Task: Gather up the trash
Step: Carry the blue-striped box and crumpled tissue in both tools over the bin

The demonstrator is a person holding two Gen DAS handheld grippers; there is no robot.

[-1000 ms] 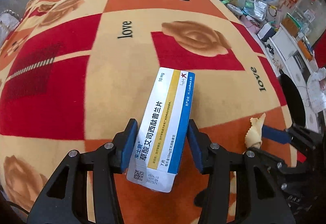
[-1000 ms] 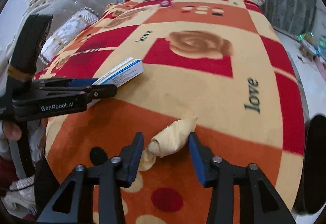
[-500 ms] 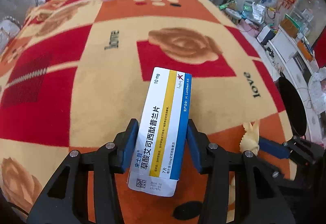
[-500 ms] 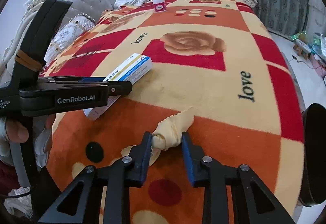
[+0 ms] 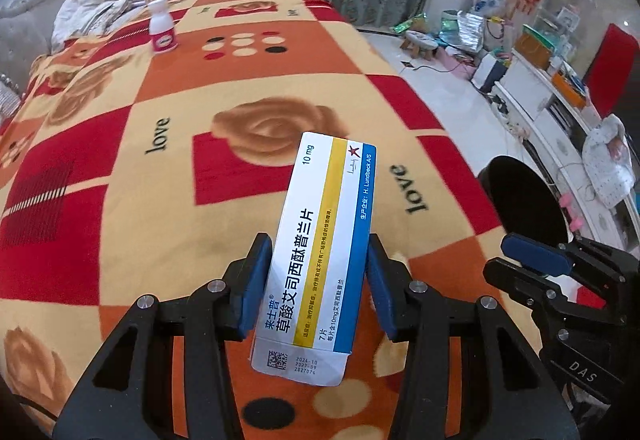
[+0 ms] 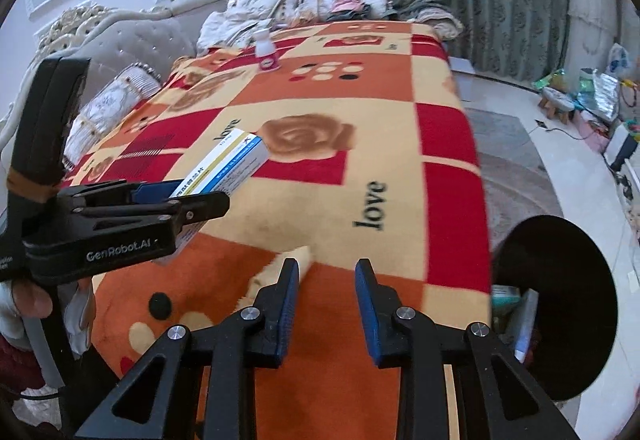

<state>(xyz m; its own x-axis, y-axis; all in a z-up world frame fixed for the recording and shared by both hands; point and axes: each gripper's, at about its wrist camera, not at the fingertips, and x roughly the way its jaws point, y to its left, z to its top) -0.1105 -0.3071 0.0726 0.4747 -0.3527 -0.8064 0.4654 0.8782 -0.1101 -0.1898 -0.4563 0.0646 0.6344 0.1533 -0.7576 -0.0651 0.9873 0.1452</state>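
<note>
My left gripper (image 5: 316,260) is shut on a white, blue and yellow medicine box (image 5: 320,240) and holds it lifted above the blanket; the box also shows in the right wrist view (image 6: 224,170). My right gripper (image 6: 327,272) is open and empty. A crumpled yellow wrapper (image 6: 280,266) lies on the blanket just left of its left finger. A small white bottle with a pink label (image 5: 162,26) stands at the far end of the bed; it also shows in the right wrist view (image 6: 266,52).
A red, orange and yellow blanket (image 6: 360,168) covers the bed. A round black bin (image 6: 560,304) stands at the bed's right edge. Pillows and bedding lie at the far end. Clutter covers the floor on the right.
My right gripper has opened and let go of the yellow wrapper, which now lies to its left. My left gripper has lifted the medicine box higher off the blanket.
</note>
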